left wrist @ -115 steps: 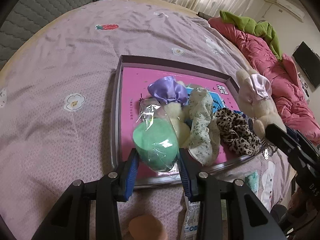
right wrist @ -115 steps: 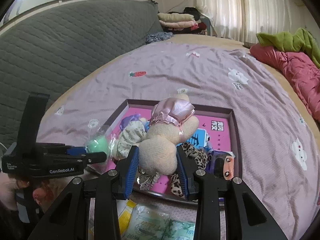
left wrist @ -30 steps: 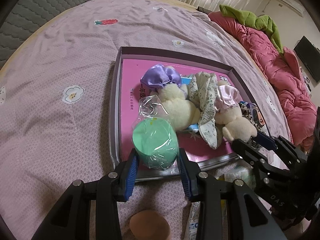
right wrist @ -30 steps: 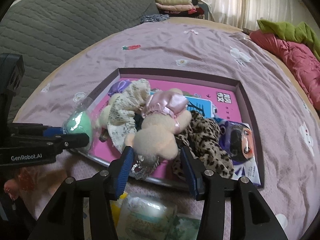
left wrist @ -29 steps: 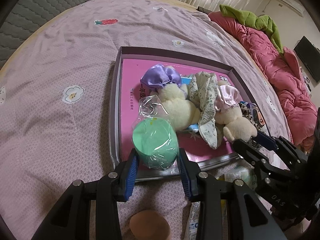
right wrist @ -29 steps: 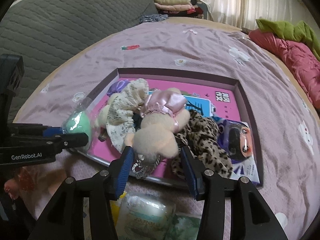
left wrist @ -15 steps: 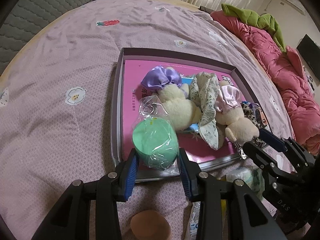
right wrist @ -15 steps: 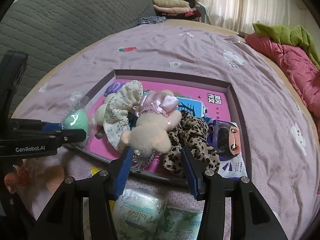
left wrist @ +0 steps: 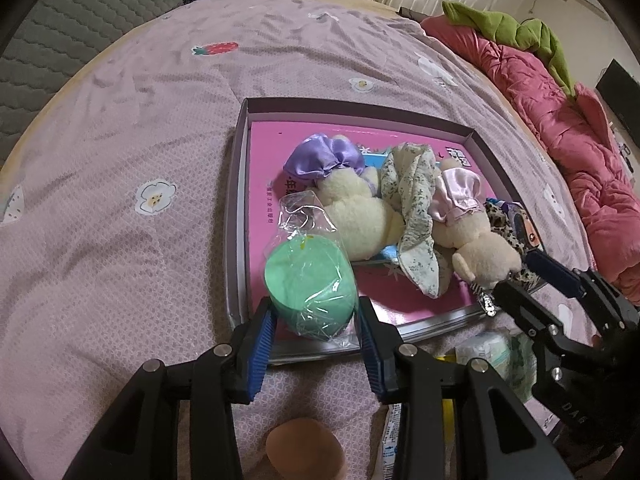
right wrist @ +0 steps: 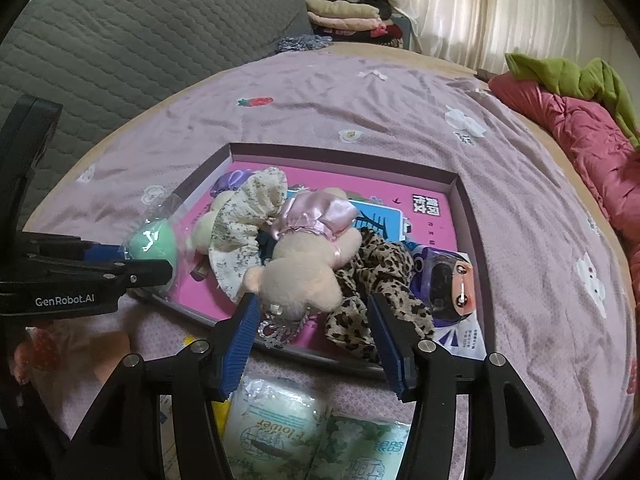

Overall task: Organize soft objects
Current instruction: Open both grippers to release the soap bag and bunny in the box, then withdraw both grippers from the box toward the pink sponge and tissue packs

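My left gripper (left wrist: 316, 332) is shut on a green sponge in clear wrap (left wrist: 310, 284) over the near left corner of the pink-lined box (left wrist: 240, 216). The sponge also shows in the right wrist view (right wrist: 154, 242). My right gripper (right wrist: 312, 332) is open, its fingers apart on either side of the pink-capped plush bear (right wrist: 300, 268), which lies in the box (right wrist: 468, 216). The box also holds a purple-capped plush (left wrist: 340, 188), a floral scrunchie (left wrist: 412, 200), a leopard scrunchie (right wrist: 372, 280) and a packet with a cartoon face (right wrist: 448, 276).
The box sits on a mauve bedspread (left wrist: 120, 140). Tissue packs (right wrist: 288, 428) lie on the bed near the box's front edge. A tan sponge (left wrist: 306, 450) lies below my left gripper. A pink quilt (left wrist: 560, 120) is at the right, a grey headboard (right wrist: 120, 40) behind.
My right gripper let go of the pink-capped bear in the box, opened wider and drew back a little. The left gripper still holds the green sponge in place.
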